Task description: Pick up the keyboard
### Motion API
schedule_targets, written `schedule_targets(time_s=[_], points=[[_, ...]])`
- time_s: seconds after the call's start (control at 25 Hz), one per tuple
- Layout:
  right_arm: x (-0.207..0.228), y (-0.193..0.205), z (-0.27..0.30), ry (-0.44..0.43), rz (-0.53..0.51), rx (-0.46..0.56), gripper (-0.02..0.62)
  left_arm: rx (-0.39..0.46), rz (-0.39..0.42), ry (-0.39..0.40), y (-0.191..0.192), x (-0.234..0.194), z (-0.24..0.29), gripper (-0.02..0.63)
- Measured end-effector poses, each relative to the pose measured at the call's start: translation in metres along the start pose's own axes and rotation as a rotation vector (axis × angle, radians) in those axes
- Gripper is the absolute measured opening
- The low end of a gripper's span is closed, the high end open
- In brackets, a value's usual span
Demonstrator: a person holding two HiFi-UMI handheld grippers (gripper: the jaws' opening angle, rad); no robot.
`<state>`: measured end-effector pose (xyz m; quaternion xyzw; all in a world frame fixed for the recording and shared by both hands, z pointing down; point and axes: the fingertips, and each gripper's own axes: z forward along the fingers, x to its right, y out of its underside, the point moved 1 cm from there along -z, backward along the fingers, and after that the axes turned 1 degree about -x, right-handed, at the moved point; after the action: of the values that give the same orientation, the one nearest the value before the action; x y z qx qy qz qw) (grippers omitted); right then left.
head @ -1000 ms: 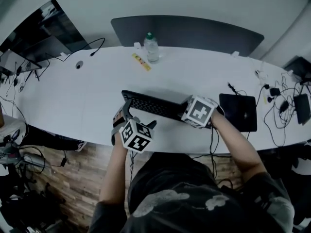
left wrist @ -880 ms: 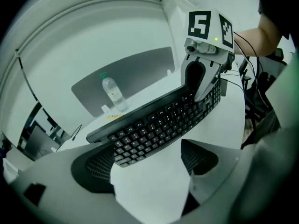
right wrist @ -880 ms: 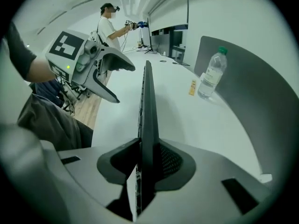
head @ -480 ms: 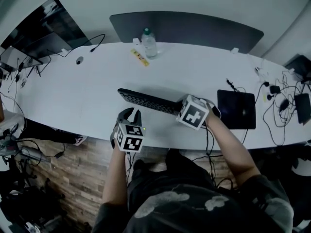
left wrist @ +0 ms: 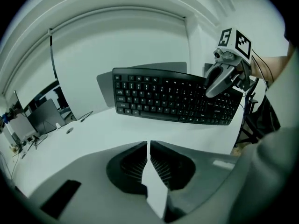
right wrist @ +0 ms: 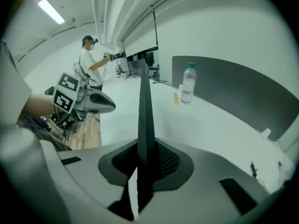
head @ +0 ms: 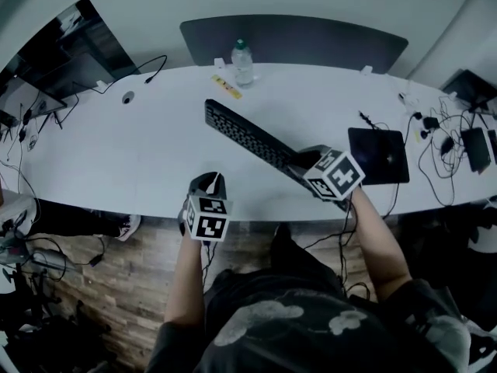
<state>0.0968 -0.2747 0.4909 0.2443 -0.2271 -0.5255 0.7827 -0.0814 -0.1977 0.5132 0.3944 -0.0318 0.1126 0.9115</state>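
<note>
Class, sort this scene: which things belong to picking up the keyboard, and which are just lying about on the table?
Belongs to the job: keyboard; right gripper, jaws closing on the keyboard's end.

Lying about: water bottle; yellow strip; black laptop; tangled cables.

- Left gripper (head: pixel 208 183): jaws together, nothing between them, angled downward and forward. Bare left forearm (head: pixel 185 282) trails behind it.
- Right gripper (head: pixel 301 162): jaws closing on the keyboard (head: pixel 241 134), pads pressing its thin edge. Right forearm (head: pixel 378 239) extended.
</note>
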Motion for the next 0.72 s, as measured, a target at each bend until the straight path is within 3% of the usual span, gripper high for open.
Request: schedule_targets(time_s=[0.44, 0.72], points=[[-0.075, -0.008, -0.013, 0.015, 0.427, 0.290, 0.075, 0.080, 0.039, 0.147, 0.029, -0.033, -0.035, 0.020], [-0.128, 0.009, -0.010, 0.048, 0.638, 0.443, 0.074, 0.114, 0.074, 0.227, 0.063, -0.039, -0.056, 0.020]])
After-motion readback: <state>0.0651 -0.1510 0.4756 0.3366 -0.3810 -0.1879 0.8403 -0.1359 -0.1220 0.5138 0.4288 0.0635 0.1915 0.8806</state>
